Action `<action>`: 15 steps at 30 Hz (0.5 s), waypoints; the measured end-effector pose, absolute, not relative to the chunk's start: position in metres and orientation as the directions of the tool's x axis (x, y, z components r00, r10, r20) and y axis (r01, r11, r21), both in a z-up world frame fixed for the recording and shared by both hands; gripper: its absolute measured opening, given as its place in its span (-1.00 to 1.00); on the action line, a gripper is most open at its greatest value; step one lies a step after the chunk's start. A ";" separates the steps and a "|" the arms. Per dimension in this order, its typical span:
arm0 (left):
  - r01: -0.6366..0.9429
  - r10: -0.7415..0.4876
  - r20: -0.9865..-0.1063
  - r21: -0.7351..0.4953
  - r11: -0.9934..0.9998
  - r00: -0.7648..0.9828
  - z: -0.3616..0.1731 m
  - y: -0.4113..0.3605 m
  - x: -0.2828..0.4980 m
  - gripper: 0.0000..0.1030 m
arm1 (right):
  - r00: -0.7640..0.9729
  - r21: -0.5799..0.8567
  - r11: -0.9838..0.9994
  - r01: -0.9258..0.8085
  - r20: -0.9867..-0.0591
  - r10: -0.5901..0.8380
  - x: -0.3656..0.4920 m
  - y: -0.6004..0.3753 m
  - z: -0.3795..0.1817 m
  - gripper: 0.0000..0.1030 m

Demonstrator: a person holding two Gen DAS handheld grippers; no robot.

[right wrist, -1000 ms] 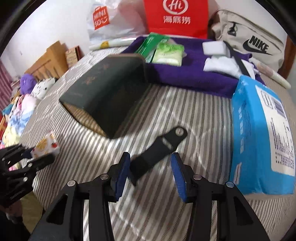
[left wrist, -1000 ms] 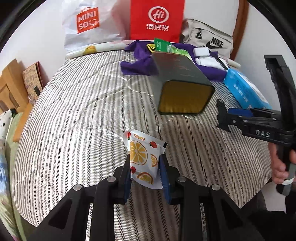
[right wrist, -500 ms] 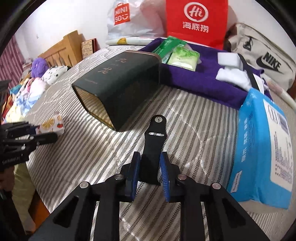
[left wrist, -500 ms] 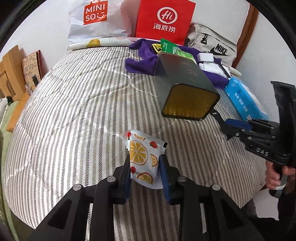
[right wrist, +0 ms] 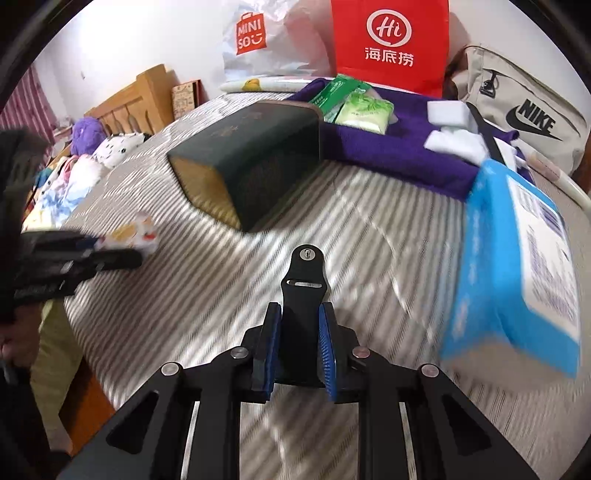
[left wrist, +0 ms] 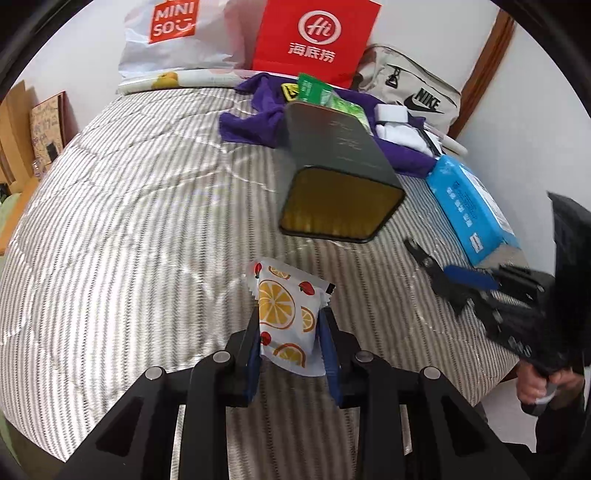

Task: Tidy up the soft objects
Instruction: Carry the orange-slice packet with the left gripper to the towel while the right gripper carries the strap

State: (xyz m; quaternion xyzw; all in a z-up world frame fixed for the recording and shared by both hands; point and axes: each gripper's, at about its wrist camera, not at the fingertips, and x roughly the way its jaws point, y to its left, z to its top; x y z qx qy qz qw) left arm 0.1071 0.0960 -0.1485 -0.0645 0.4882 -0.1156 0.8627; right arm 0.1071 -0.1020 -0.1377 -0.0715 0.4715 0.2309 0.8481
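So, closest to the cameras: the left gripper (left wrist: 290, 343) is clamped on a small white packet (left wrist: 286, 317) printed with orange slices and strawberries, pads pressing both sides, the packet sticking up out of the fingers above the striped bedspread (left wrist: 129, 221). The right gripper (right wrist: 298, 341) has a black strap (right wrist: 302, 295) with a metal stud at its far end between its blue pads; the jaws are closing on it and the pads already look to be touching its sides. That view is a bit motion-blurred.

Using the dark green box (left wrist: 340, 177) as the landmark: it lies on its side in the middle of the bed, its open gold-lined end facing the left gripper. The packet is in front of that opening, well apart from it. The strap is in front of the box too, off to its right side. Further right of the box is a blue tissue pack (left wrist: 469, 206).

Behind the box there's a purple cloth (right wrist: 388, 147) with green packs (right wrist: 354, 99) and white foam blocks (right wrist: 448, 110) on it. Past that, against the wall, a white Miniso bag (left wrist: 173, 33), a red paper bag (left wrist: 317, 37) and a beige Nike bag (left wrist: 413, 92).
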 end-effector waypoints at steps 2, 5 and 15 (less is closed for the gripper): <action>0.146 -0.266 -0.829 -0.222 0.964 0.492 -0.149 0.088 0.108 -0.47 | 0.447 0.095 0.885 -0.455 -0.836 0.320 0.094 -0.112 -0.136 -0.59; 0.165 -0.264 -0.830 -0.209 0.964 0.491 -0.149 0.075 0.107 -0.47 | 0.460 0.082 0.898 -0.433 -0.837 0.298 0.076 -0.133 -0.132 -0.60; 0.186 -0.174 -0.850 -0.092 0.978 0.496 -0.152 0.044 0.110 -0.37 | 0.480 0.044 0.946 -0.322 -0.853 0.203 0.055 -0.198 -0.145 -0.58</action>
